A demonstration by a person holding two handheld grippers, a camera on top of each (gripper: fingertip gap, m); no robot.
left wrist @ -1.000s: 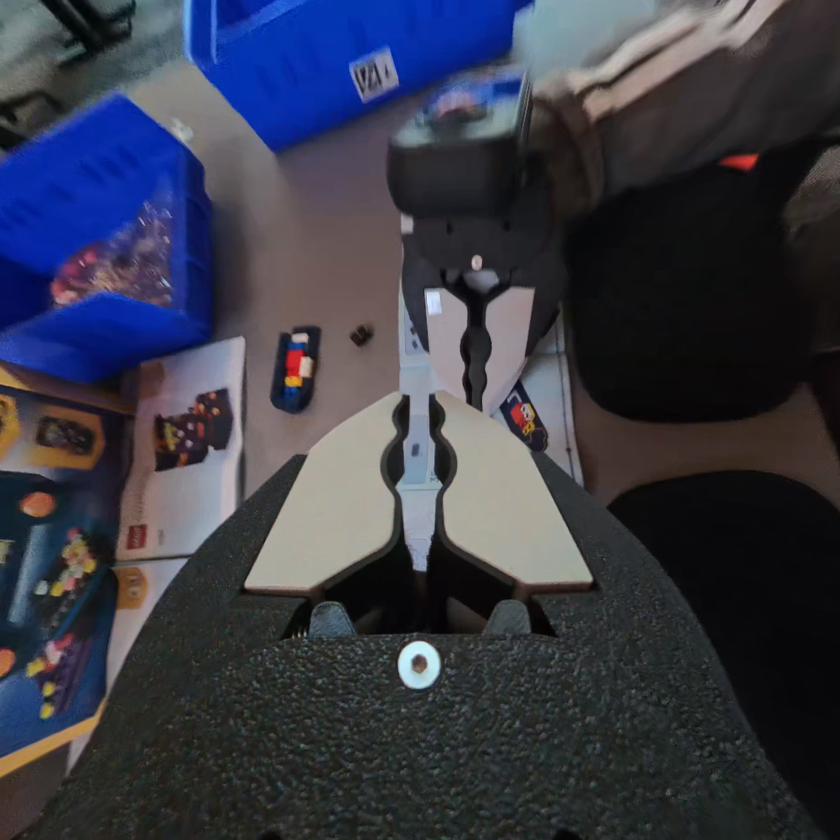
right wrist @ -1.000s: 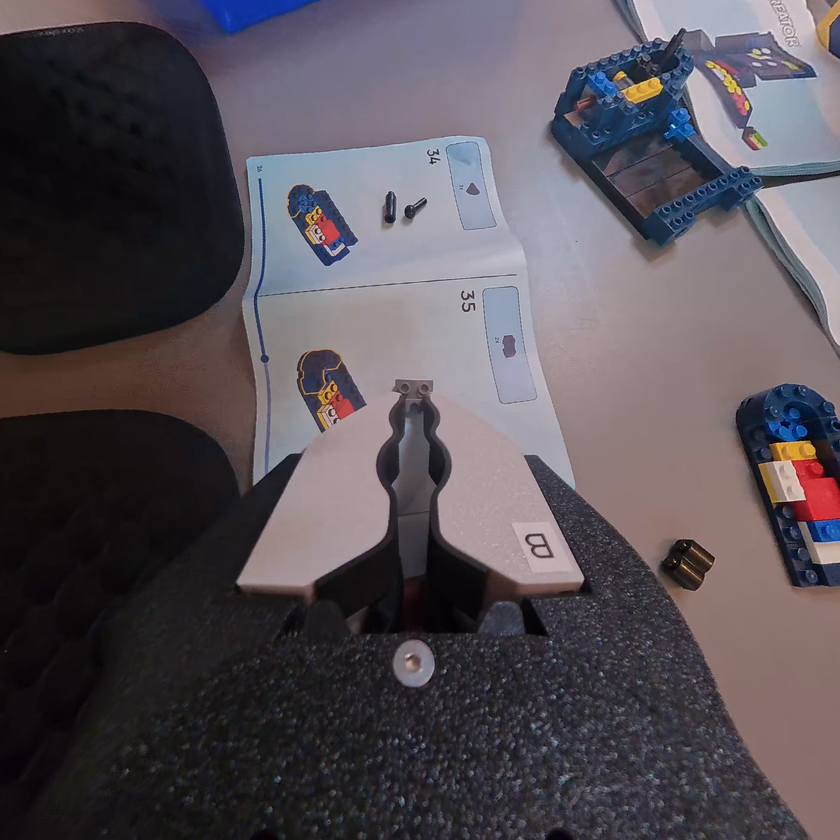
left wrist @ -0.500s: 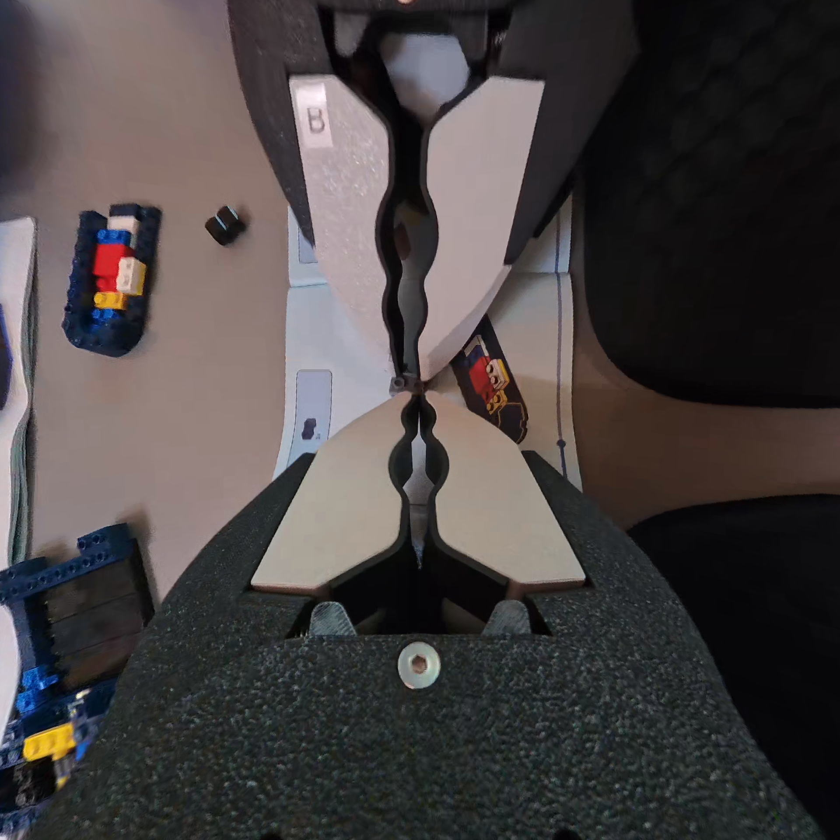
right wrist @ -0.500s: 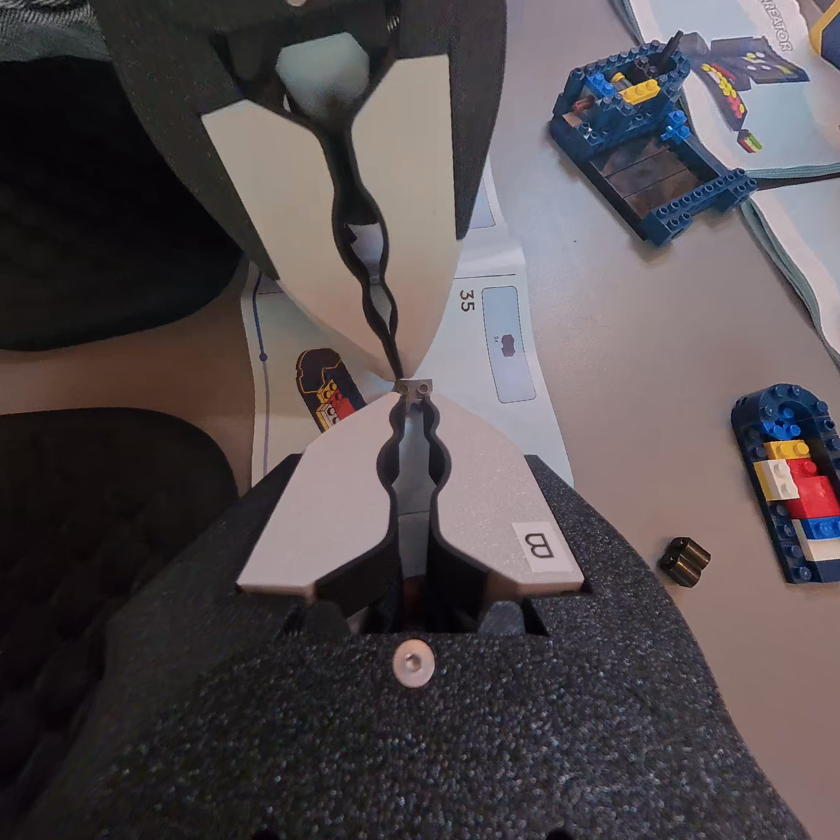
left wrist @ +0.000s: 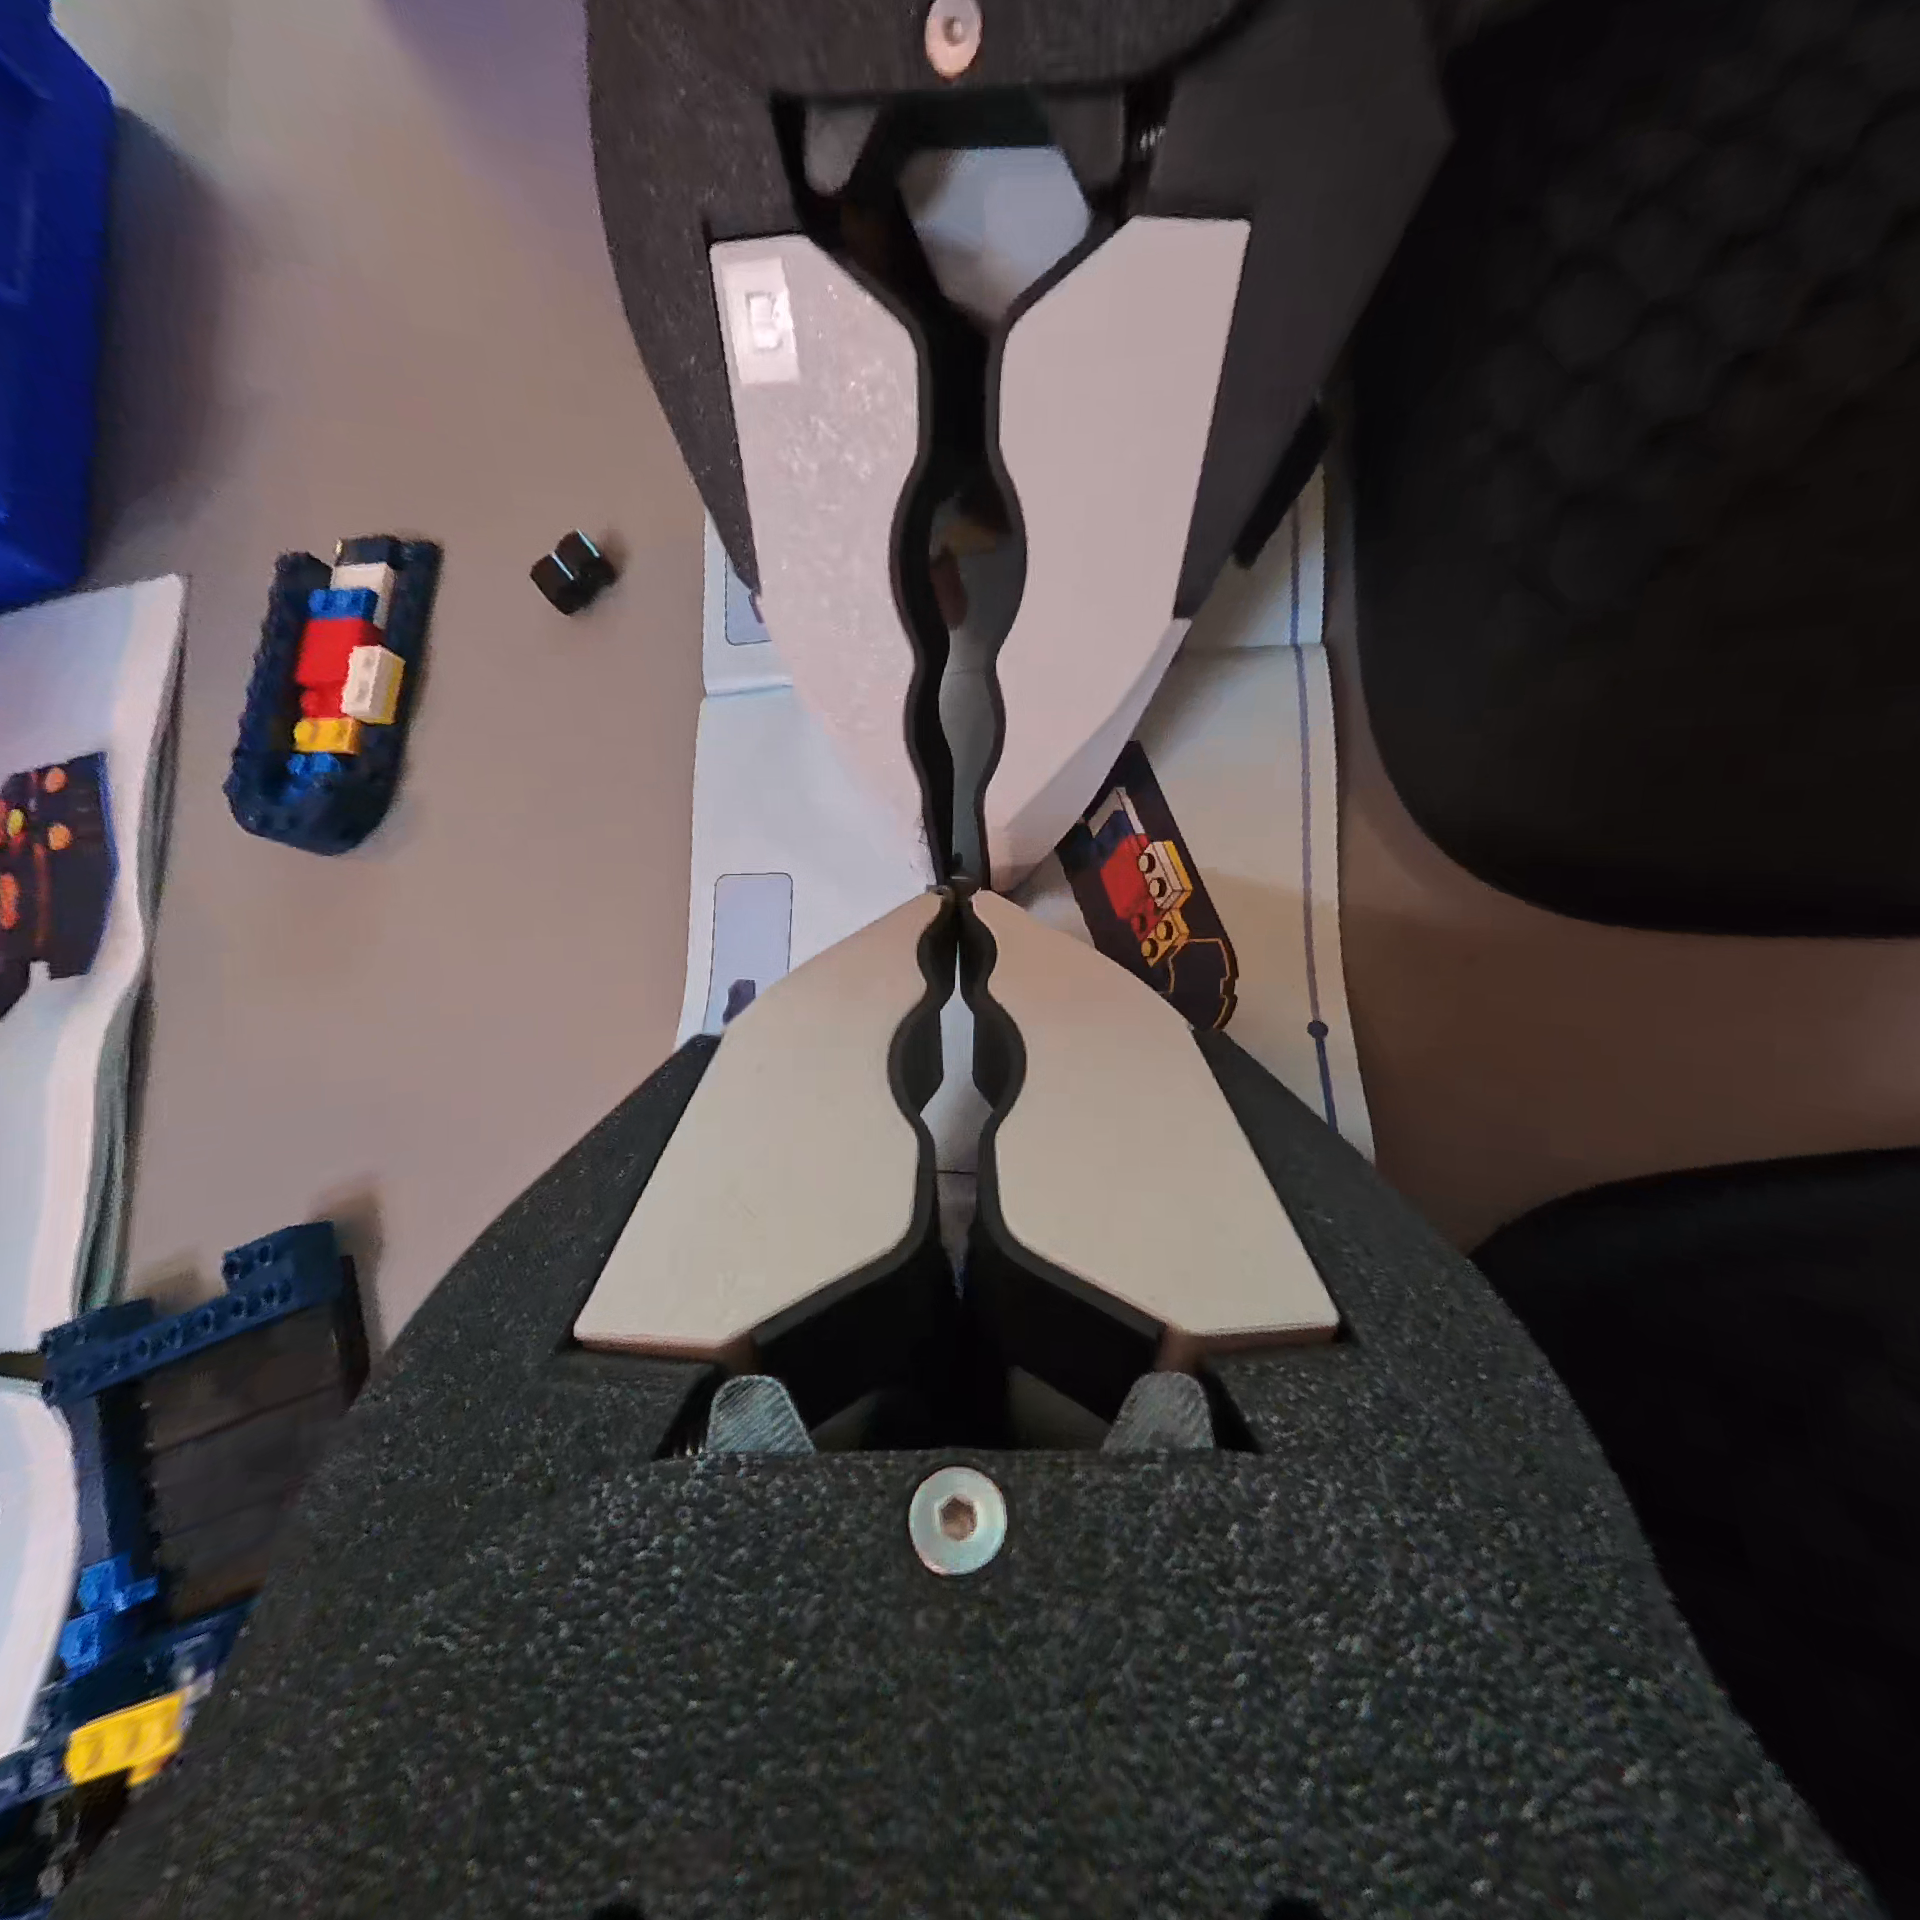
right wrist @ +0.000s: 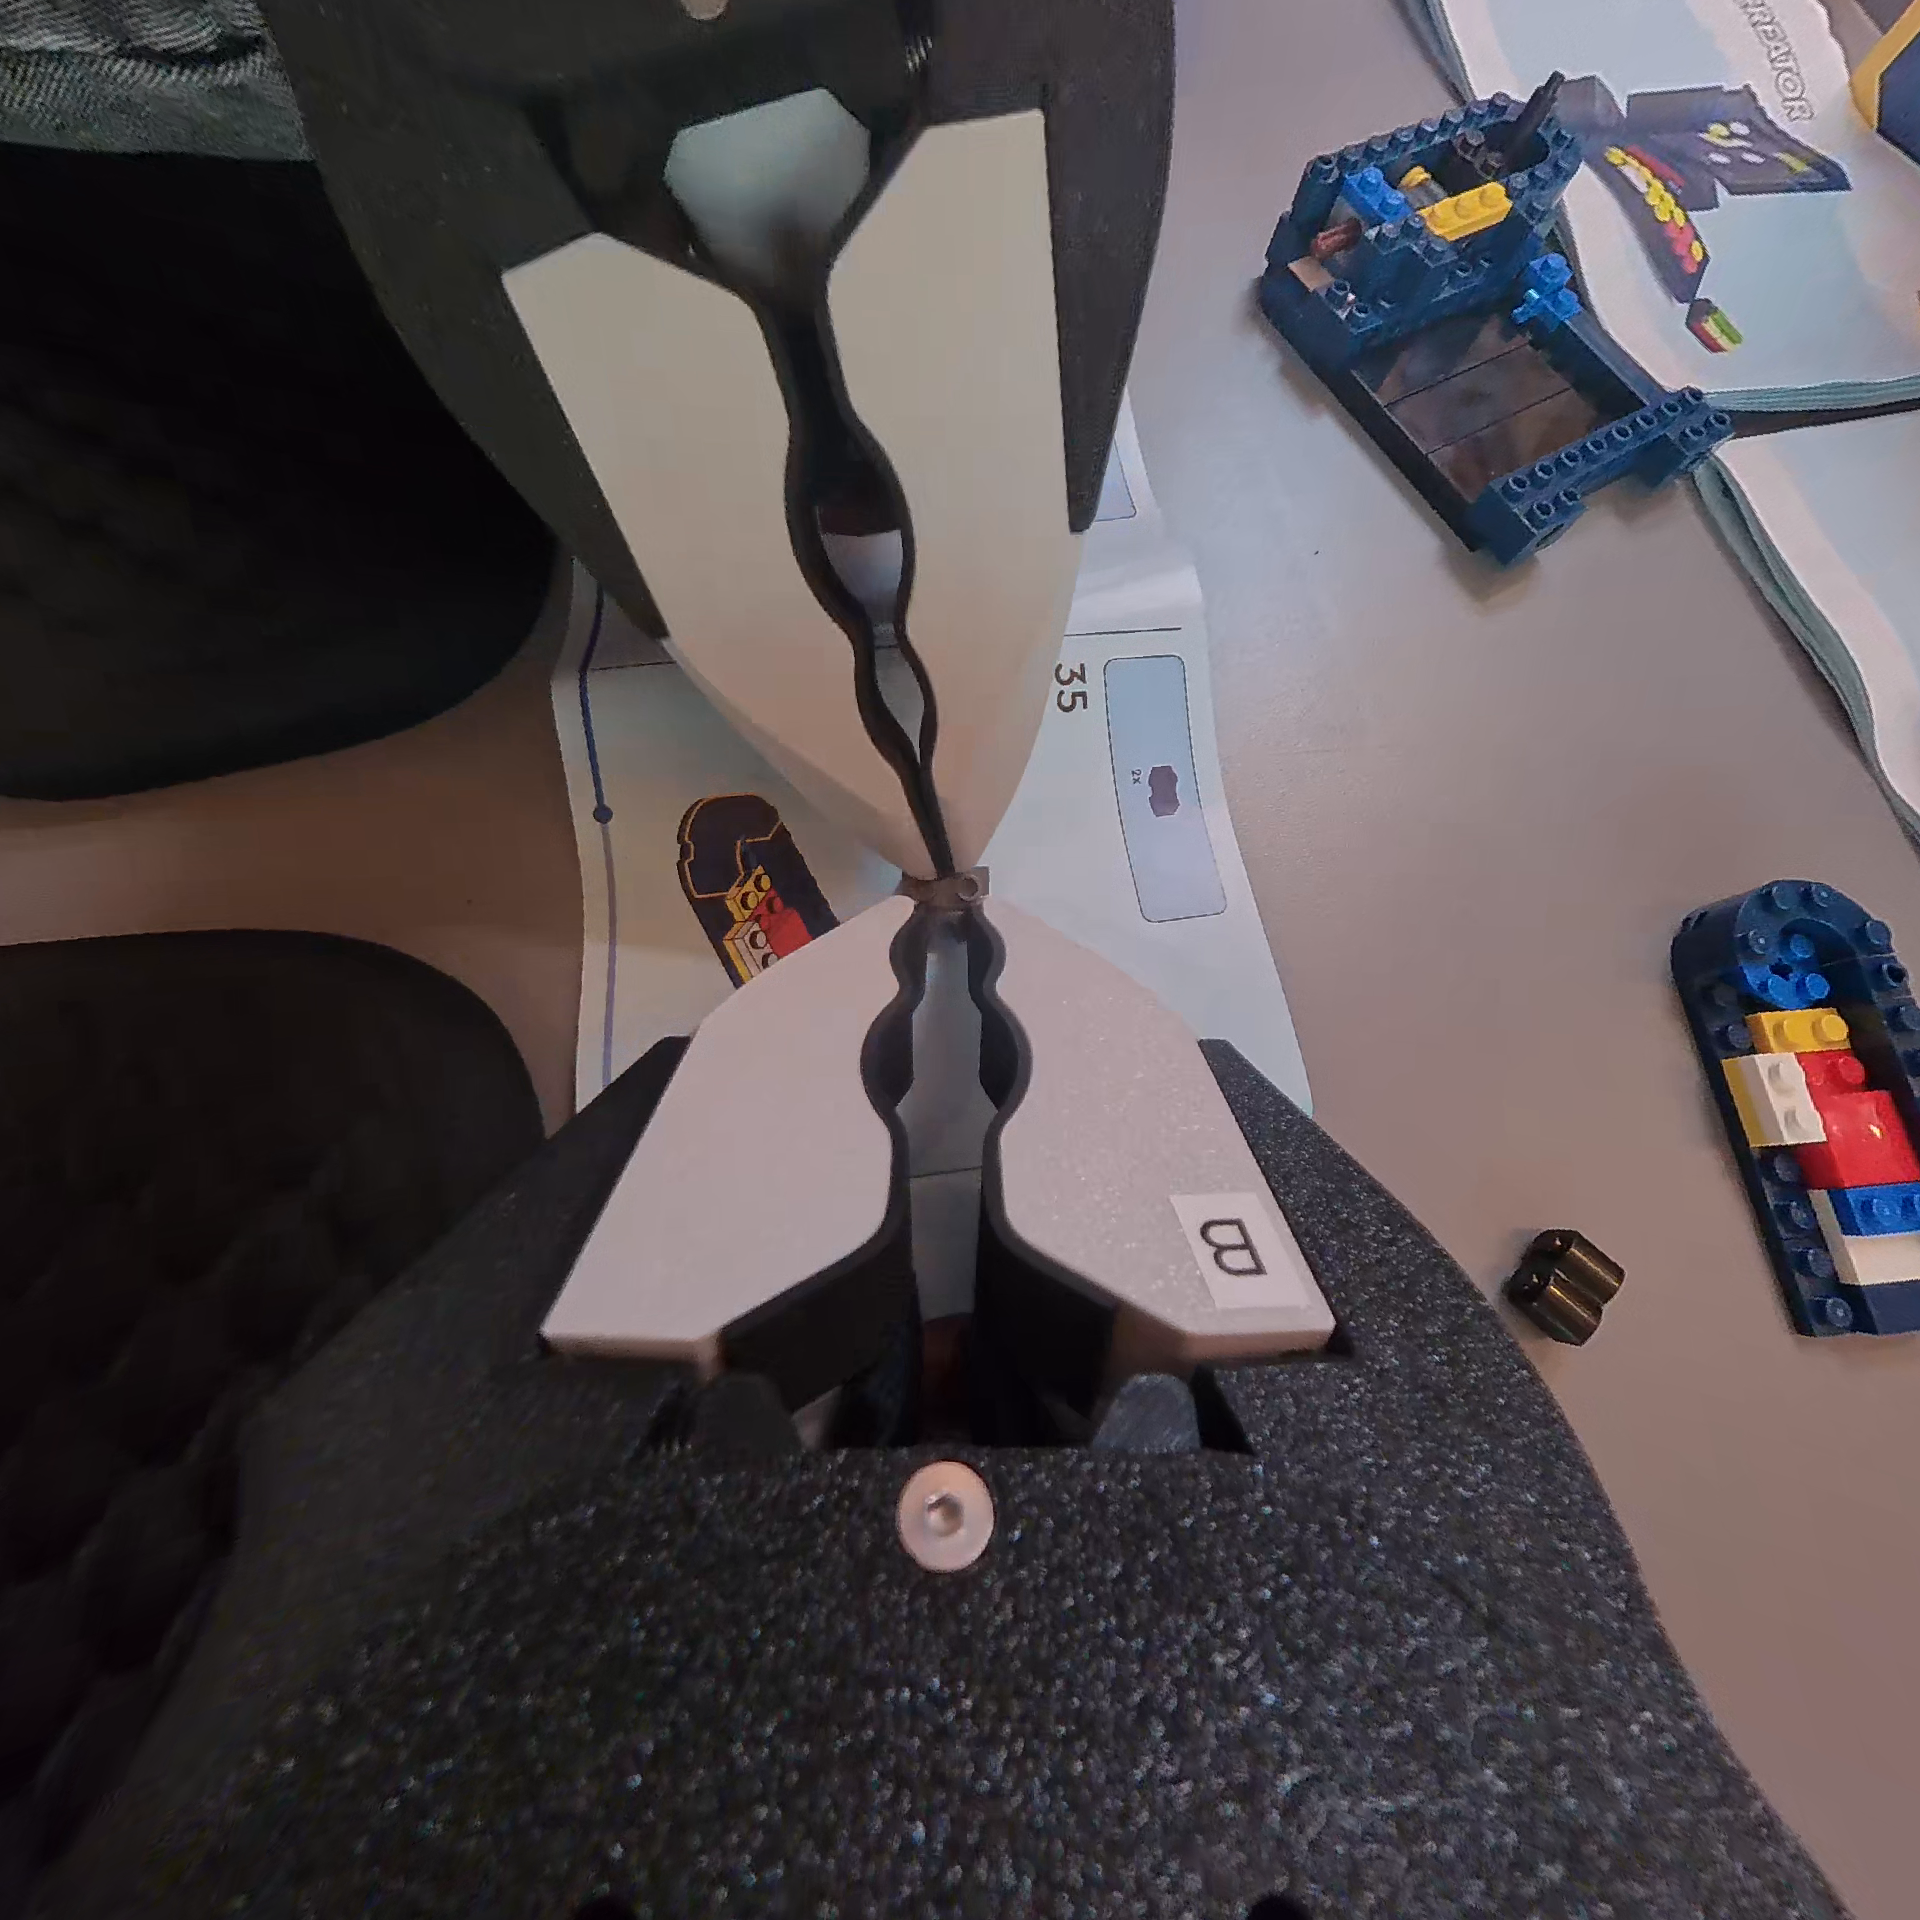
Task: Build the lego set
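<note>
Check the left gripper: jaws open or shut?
Shut. In the right wrist view the left gripper's fingertips meet at a point, no gap between them, right against the small grey piece held by the right gripper.

Looking like a hobby or workroom desk set up for toy-brick building. Lying on a plain grey-beige tabletop (right wrist: 1455, 831): an open instruction leaflet (right wrist: 1164, 810), a larger printed booklet (right wrist: 1766, 208), a half-built blue brick frame (right wrist: 1475, 343), a small dark-blue brick model (right wrist: 1808, 1101) and a loose black part (right wrist: 1564, 1283). Standing at the edge: a blue storage bin (left wrist: 42, 312). Sitting alongside: black padded cushions (right wrist: 208, 468).
</note>
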